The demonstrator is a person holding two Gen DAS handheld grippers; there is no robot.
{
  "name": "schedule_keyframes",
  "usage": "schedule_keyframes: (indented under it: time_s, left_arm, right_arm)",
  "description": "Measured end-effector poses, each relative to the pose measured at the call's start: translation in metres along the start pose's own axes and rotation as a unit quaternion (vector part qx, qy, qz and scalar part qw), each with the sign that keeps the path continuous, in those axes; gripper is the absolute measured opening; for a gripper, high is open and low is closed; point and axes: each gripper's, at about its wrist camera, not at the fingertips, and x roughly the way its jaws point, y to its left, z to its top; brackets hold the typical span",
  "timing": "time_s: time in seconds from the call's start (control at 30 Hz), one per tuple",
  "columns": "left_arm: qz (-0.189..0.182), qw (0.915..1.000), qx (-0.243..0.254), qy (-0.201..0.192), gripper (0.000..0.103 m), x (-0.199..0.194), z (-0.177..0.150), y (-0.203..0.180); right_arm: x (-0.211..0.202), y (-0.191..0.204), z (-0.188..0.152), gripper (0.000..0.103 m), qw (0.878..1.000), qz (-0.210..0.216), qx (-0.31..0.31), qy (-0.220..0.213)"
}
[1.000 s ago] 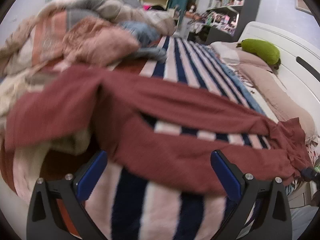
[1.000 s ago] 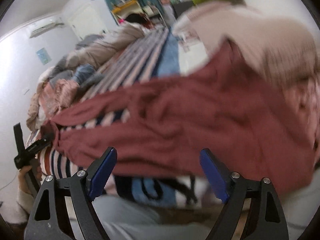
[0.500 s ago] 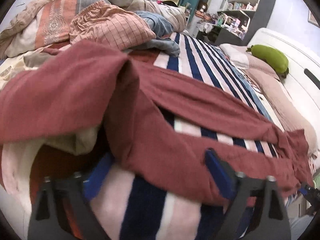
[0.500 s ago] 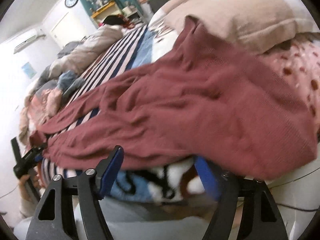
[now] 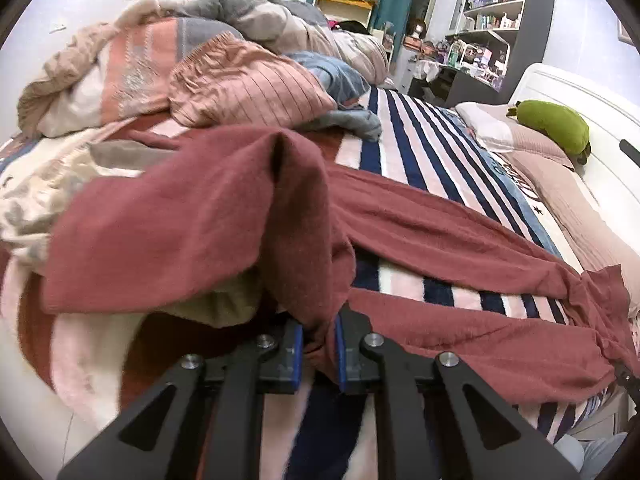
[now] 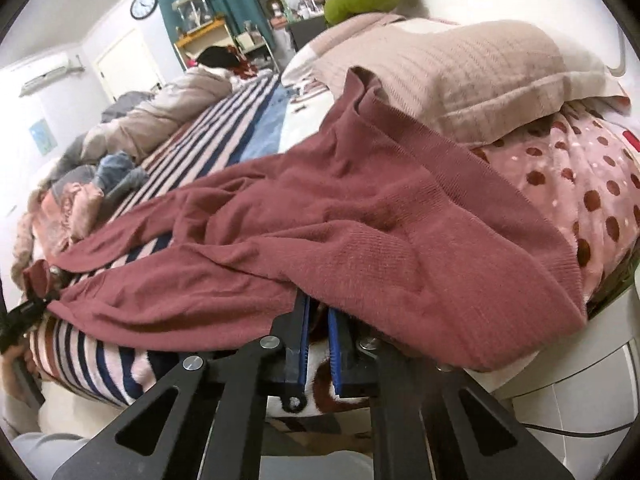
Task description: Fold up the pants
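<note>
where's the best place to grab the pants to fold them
By the near edge, from the bedside: one gripper at each end. The pants lie stretched along the bed edge. The left gripper pinches the leg end, the right gripper the near edge at the waist end; both have just closed on cloth.

— What is your bed [image 5: 580, 92] carrying?

— A striped blanket [image 5: 420, 152] covers it. The maroon pants [image 5: 440, 232] stretch along your near edge. Crumpled bedding and clothes [image 5: 224, 64] are heaped at the foot end; pillows [image 6: 460, 68] and a green plush [image 5: 552, 124] lie by the headboard.
</note>
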Motion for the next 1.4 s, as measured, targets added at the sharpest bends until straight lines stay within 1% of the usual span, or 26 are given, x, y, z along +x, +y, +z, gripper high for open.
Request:
schedule_keyframes:
  time_s: [0.2,0.3,0.37,0.4,0.5,0.53,0.6,0.63,0.67,0.7,0.73,0.8,0.83,0.87,0.93,0.97,1.0,1.07,1.1,1.13,1.17,1.2,1.27,1.3,1.37,1.4]
  left_arm:
    - [0.009,0.9996,0.002,-0.028,0.009,-0.027,0.007,0.007]
    - [0.019,0.9986,0.011,-0.049,0.009,-0.038,0.016,0.009]
    - [0.019,0.9981,0.008,-0.058,0.009,-0.044,0.021,0.012]
    - [0.02,0.9979,0.007,-0.061,0.009,-0.046,0.024,0.013]
    - [0.022,0.997,0.015,-0.072,0.009,-0.048,0.039,0.015]
    - [0.016,0.9974,0.014,-0.069,0.009,-0.046,0.043,0.015]
    - [0.009,0.9981,0.015,-0.06,0.009,-0.042,0.046,0.013]
    - [0.011,0.9981,0.018,-0.058,0.009,-0.042,0.045,0.012]
    - [0.013,0.9981,0.024,-0.055,0.009,-0.04,0.043,0.011]
    - [0.014,0.9983,0.027,-0.051,0.009,-0.038,0.04,0.011]
    - [0.014,0.9985,0.026,-0.046,0.009,-0.035,0.036,0.01]
    - [0.013,0.9989,0.021,-0.04,0.009,-0.032,0.034,0.012]
    - [0.013,0.999,0.019,-0.039,0.009,-0.031,0.032,0.012]
    - [0.013,0.999,0.017,-0.038,0.009,-0.03,0.032,0.014]
    - [0.013,0.9991,0.016,-0.038,0.009,-0.029,0.032,0.015]
    - [0.013,0.999,0.016,-0.038,0.009,-0.029,0.032,0.015]
    - [0.013,0.999,0.018,-0.039,0.009,-0.029,0.032,0.014]
    - [0.013,0.999,0.019,-0.039,0.009,-0.029,0.032,0.014]
    - [0.013,0.9989,0.02,-0.04,0.009,-0.029,0.032,0.014]
    - [0.014,0.9989,0.02,-0.04,0.009,-0.029,0.033,0.013]
    - [0.014,0.9989,0.019,-0.039,0.009,-0.029,0.033,0.014]
    - [0.014,0.999,0.019,-0.038,0.009,-0.028,0.033,0.014]
    - [0.016,0.999,0.021,-0.036,0.009,-0.028,0.032,0.012]
    - [0.017,0.999,0.022,-0.034,0.009,-0.028,0.032,0.01]
    - [0.019,0.999,0.025,-0.033,0.009,-0.027,0.033,0.008]
    - [0.021,0.9989,0.025,-0.033,0.009,-0.027,0.033,0.007]
  right_arm:
    - [-0.022,0.003,-0.001,0.002,0.999,0.031,0.0,-0.036]
    - [-0.031,0.01,0.006,0.002,0.997,0.041,-0.006,-0.058]
    - [-0.036,0.014,0.013,0.002,0.996,0.053,-0.007,-0.067]
    - [-0.037,0.016,0.018,0.002,0.996,0.057,-0.01,-0.067]
    - [-0.033,0.022,0.032,0.002,0.996,0.041,-0.031,-0.07]
    - [-0.03,0.023,0.037,0.002,0.996,0.041,-0.036,-0.071]
    - [-0.023,0.02,0.041,0.003,0.997,0.04,-0.033,-0.049]
    - [-0.019,0.02,0.041,0.003,0.998,0.049,-0.027,-0.033]
    - [-0.018,0.019,0.039,0.006,0.998,0.059,-0.022,-0.025]
    - [-0.018,0.019,0.036,0.006,0.998,0.062,-0.019,-0.019]
    - [-0.018,0.018,0.032,0.008,0.998,0.063,-0.017,-0.014]
    - [-0.019,0.018,0.022,0.033,0.997,0.081,-0.013,0.005]
    - [-0.02,0.017,0.016,0.038,0.995,0.094,-0.007,0.014]
    - [-0.02,0.014,0.01,0.04,0.995,0.101,0.0,0.022]
    - [-0.018,0.007,-0.005,0.04,0.993,0.108,0.019,0.047]
    - [-0.017,0.004,-0.012,0.042,0.993,0.103,0.024,0.053]
    - [-0.015,-0.001,-0.019,0.046,0.993,0.096,0.033,0.059]
    - [-0.009,-0.012,-0.031,0.047,0.991,0.091,0.062,0.073]
    - [-0.007,-0.017,-0.036,0.049,0.99,0.093,0.077,0.075]
    - [-0.006,-0.02,-0.039,0.053,0.989,0.092,0.085,0.075]
    - [-0.005,-0.022,-0.042,0.061,0.99,0.084,0.09,0.073]
    - [-0.004,-0.025,-0.044,0.064,0.991,0.066,0.091,0.068]
    - [-0.003,-0.028,-0.046,0.064,0.993,0.039,0.093,0.063]
    - [-0.002,-0.031,-0.047,0.064,0.993,0.035,0.098,0.063]
    - [-0.001,-0.039,-0.047,0.064,0.991,0.046,0.113,0.055]
    - [-0.003,-0.042,-0.045,0.064,0.991,0.05,0.117,0.038]
